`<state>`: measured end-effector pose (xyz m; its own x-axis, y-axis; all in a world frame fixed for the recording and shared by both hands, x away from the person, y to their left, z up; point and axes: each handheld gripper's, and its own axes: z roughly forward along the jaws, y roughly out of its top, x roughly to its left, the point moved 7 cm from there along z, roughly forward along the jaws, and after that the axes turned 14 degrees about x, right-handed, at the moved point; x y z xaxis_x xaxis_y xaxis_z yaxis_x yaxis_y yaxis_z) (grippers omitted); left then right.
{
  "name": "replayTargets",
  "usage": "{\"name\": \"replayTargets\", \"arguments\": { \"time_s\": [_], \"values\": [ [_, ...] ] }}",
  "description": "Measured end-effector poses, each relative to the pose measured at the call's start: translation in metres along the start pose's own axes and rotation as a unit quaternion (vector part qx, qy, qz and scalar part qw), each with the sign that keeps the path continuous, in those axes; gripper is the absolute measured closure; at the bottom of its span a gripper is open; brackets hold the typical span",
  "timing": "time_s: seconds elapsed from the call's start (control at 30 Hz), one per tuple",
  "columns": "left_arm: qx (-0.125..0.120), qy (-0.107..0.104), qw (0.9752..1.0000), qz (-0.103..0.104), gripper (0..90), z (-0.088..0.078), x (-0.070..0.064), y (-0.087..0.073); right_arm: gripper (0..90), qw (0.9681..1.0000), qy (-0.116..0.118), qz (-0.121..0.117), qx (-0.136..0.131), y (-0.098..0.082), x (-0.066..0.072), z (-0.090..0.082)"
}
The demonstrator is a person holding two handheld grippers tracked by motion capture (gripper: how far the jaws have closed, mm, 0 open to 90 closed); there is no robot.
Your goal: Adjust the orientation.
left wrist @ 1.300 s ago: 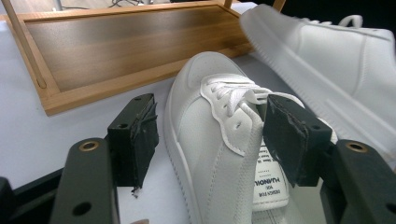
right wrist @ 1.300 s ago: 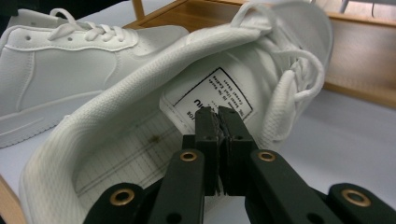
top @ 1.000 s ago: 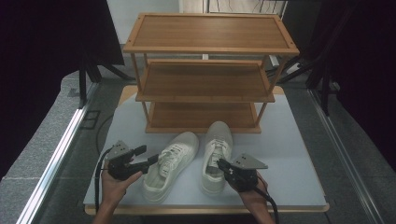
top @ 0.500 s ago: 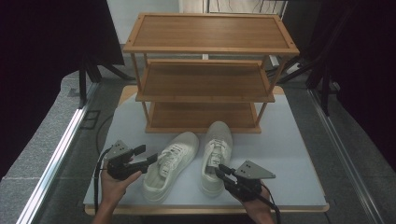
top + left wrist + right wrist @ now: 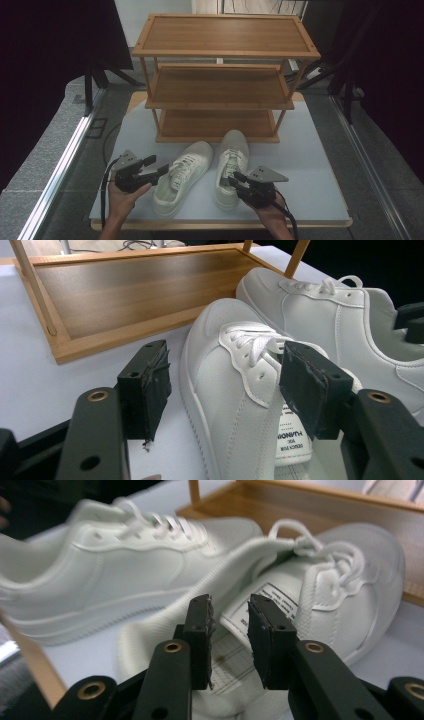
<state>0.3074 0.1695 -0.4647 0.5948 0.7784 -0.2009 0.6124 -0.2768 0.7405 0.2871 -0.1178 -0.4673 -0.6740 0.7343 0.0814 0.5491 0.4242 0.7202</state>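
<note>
Right gripper point(image 5: 239, 179) has drawn back slightly toward surface edge, jaws just been opening; heel collar of right shoe point(image 5: 230, 167) sits in front of them, pads not pressing (grip looks given up, likely re-approach needed). Gap now narrow, nothing held. Left gripper point(image 5: 159, 166) unmoved at left shoe point(image 5: 182, 176): jaws wide, straddling shoe's side near tongue, pads clear of it. Both shoes side by side on grey surface point(image 5: 315, 165), toes toward wooden rack point(image 5: 220, 90), shelves bare.
</note>
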Motion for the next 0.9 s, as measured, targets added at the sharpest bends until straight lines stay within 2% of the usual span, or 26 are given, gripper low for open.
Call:
{"name": "replayTargets", "arguments": {
  "time_s": [0.07, 0.1, 0.13, 0.33, 0.63, 0.77, 0.9],
  "values": [
    [0.000, 0.001, 1.0000, 0.000, 36.7, 0.000, 0.000, 0.000, 72.2, 0.9997, -0.017, -0.004, 0.018, -0.001, -0.001, 0.008],
    [0.000, 0.001, 1.0000, 0.000, 36.7, 0.000, 0.000, 0.000, 72.2, 0.9997, -0.017, -0.004, 0.018, -0.001, -0.001, 0.008],
    [0.001, 0.002, 1.0000, 0.000, 36.7, 0.000, 0.000, 0.000, 75.5, 0.9989, -0.036, 0.000, 0.030, -0.001, -0.004, 0.014],
    [0.001, 0.002, 1.0000, 0.000, 36.7, -0.001, 0.000, -0.001, 85.4, 0.9951, -0.083, -0.021, 0.050, -0.002, -0.007, 0.013],
    [0.001, 0.003, 1.0000, -0.001, 36.7, -0.002, 0.002, -0.001, 88.7, 0.9933, -0.093, -0.015, 0.067, -0.009, -0.024, 0.000],
    [0.001, 0.003, 1.0000, -0.001, 36.7, -0.002, 0.002, -0.001, 88.9, 0.9942, -0.081, -0.012, 0.069, -0.014, -0.034, -0.010],
    [0.000, 0.003, 1.0000, -0.001, 36.7, -0.002, 0.002, -0.001, 89.0, 0.9941, -0.079, -0.014, 0.073, -0.018, -0.041, -0.017]
  ]
}}
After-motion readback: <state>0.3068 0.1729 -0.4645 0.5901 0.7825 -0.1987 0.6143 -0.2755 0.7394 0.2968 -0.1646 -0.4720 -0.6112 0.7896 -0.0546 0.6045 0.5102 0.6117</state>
